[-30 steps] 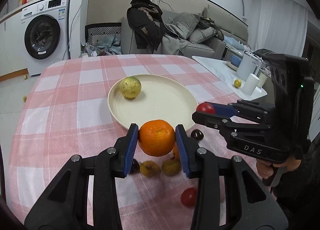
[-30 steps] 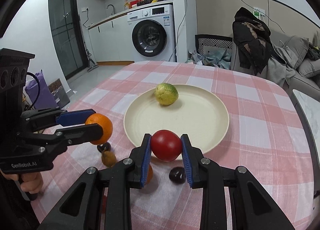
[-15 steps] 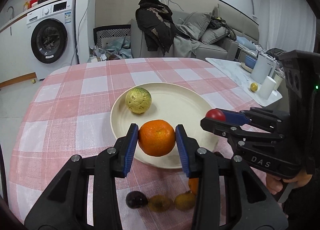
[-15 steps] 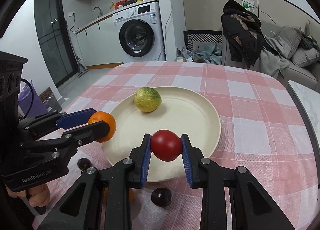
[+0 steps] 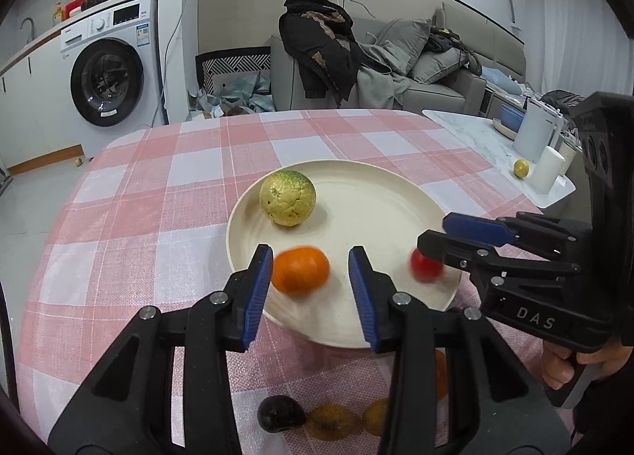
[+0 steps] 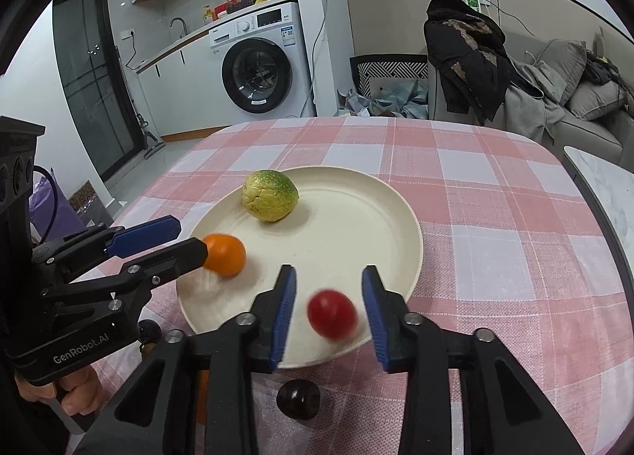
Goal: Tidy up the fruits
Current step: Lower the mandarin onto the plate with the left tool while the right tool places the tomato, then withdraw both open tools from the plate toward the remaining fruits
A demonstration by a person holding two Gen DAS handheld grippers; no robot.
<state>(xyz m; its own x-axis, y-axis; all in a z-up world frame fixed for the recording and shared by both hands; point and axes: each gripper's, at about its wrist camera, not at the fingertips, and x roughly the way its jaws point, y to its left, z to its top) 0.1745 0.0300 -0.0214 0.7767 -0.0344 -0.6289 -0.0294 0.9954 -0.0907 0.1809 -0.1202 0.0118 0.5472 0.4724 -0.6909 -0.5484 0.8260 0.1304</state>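
We hold both tongs over the near edge of the plate (image 5: 420, 193), which sits on the checked cloth (image 5: 130, 217) covering the surface.

Our left tongs (image 5: 311, 288) are spreading. The orange (image 5: 300, 271) is between the blue pads (image 5: 257, 292), blurred, with a clear gap on its right side and little or none on its left, so the pads no longer pinch it. In the right view it lies over the left part of the plate, just beyond the tip of the left tongs.

Our right tongs (image 6: 328, 310) are spreading too. The tomato (image 6: 331, 318) is between their pads (image 6: 282, 316), blurred, with a gap on both sides, over the plate's near rim. From the left view it shows just under the lower finger of the right tongs.

A yellow-green fruit (image 6: 270, 195) rests on the far left part of the plate, well apart from both tongs.

On the cloth in front of the plate lie a dark fruit (image 5: 280, 413) and two small brownish ones (image 5: 332, 421) beside it; another orange piece is partly hidden behind the right finger of our left tongs. The right view shows a dark fruit (image 6: 298, 399) just below the plate's rim.

A hand (image 6: 75, 391) grips the left handle.
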